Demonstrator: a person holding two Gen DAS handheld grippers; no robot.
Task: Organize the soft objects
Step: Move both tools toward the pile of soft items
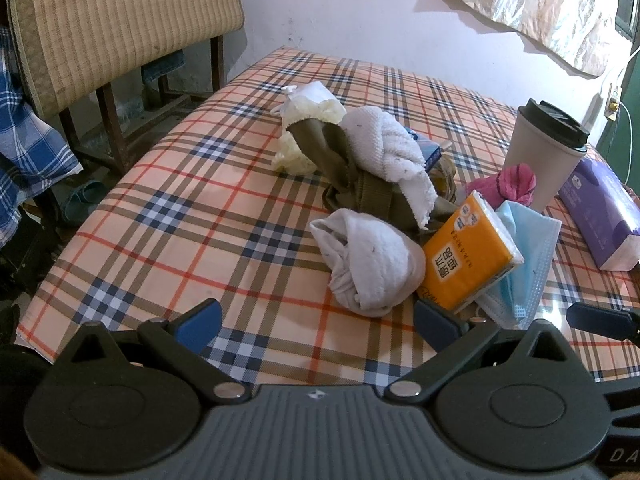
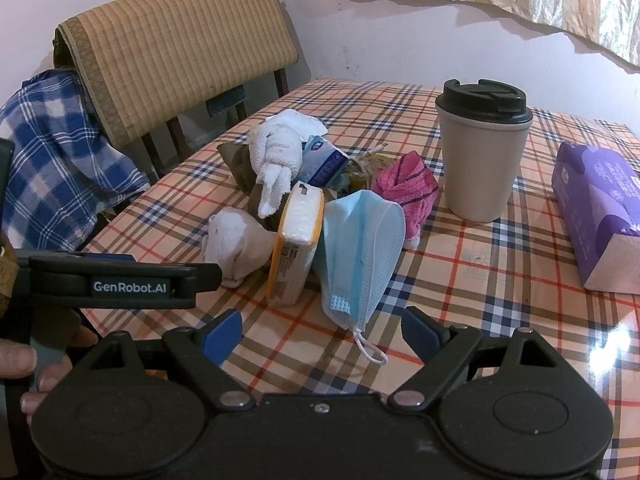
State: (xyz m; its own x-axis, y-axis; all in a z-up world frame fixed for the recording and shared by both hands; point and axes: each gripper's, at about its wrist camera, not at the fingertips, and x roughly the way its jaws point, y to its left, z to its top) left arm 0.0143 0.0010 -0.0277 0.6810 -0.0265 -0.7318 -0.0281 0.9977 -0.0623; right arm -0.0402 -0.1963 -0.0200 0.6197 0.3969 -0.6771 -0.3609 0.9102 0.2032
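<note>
A heap of soft things lies mid-table: a balled white sock (image 1: 370,264) (image 2: 236,242), a white towel (image 1: 386,152) (image 2: 276,162) draped over an olive cloth (image 1: 360,190), a cream lace piece (image 1: 308,112), a pink cloth (image 1: 510,186) (image 2: 408,192), a blue face mask (image 1: 524,258) (image 2: 360,248) and an orange tissue pack (image 1: 466,254) (image 2: 298,244). My left gripper (image 1: 318,326) is open and empty, just short of the sock. My right gripper (image 2: 322,330) is open and empty, its jaws either side of the mask's lower end.
A beige cup with a black lid (image 1: 544,156) (image 2: 482,148) and a purple tissue pack (image 1: 604,214) (image 2: 600,212) stand at the right. A chair with a woven back (image 1: 120,28) (image 2: 180,52) and a blue checked cloth (image 2: 60,152) is at the left. The plaid table (image 1: 180,220) (image 2: 480,300) edge runs at the left.
</note>
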